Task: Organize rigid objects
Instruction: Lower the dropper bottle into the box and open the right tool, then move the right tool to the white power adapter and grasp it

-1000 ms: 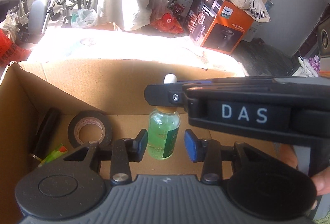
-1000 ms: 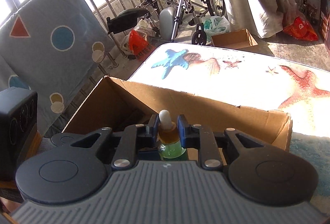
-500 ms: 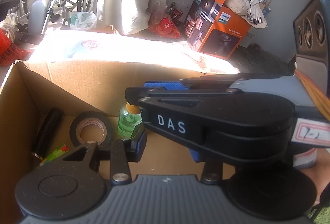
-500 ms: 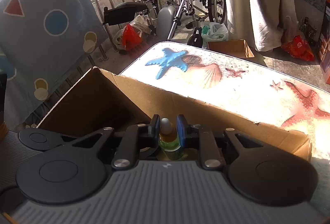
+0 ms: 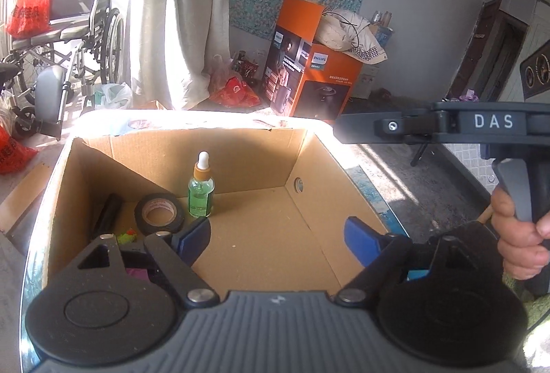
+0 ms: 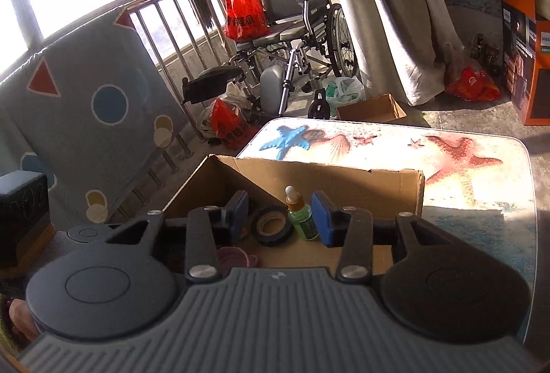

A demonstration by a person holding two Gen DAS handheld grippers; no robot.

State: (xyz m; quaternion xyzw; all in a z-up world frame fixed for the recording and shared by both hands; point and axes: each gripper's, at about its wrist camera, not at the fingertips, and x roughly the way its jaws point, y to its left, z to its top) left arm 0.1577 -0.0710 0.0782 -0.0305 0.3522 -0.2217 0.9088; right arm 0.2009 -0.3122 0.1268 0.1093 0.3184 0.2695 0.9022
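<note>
Dropper bottle (image 5: 201, 189) of green liquid, with white bulb and amber collar, standing upright on the floor of the open cardboard box (image 5: 302, 204), left of centre in the left wrist view and just beside the roll of black tape (image 5: 158, 213); whether the two touch cannot be told. A second ago the right tool (image 6: 280, 216) pinched the bottle at its neck above the box; half a second ago it was lowering it beside the tape. Now its blue pads (image 6: 323, 218) are spread, with the bottle free in the gap between them near the right-hand pad, and the tool has drawn back, appearing at the right edge of the left wrist view (image 5: 357, 129) outside the box wall. The left tool (image 5: 278, 239) is likewise spread and holds nothing, poised over the near rim of the box.

The change marks a completed placement: the bottle has been released and stands unaided. At lower left of the box lie a dark stick-like object (image 5: 108, 213) and a small green-and-orange item (image 5: 128, 234); a pink item (image 6: 237, 258) shows at the near edge in the right wrist view. The box rests on the starfish-printed tabletop (image 6: 447, 160). No further loose rigid object is visible on it, so whether anything remains to be sorted cannot be judged here. The tall, narrow bottle could tip if knocked.
</note>
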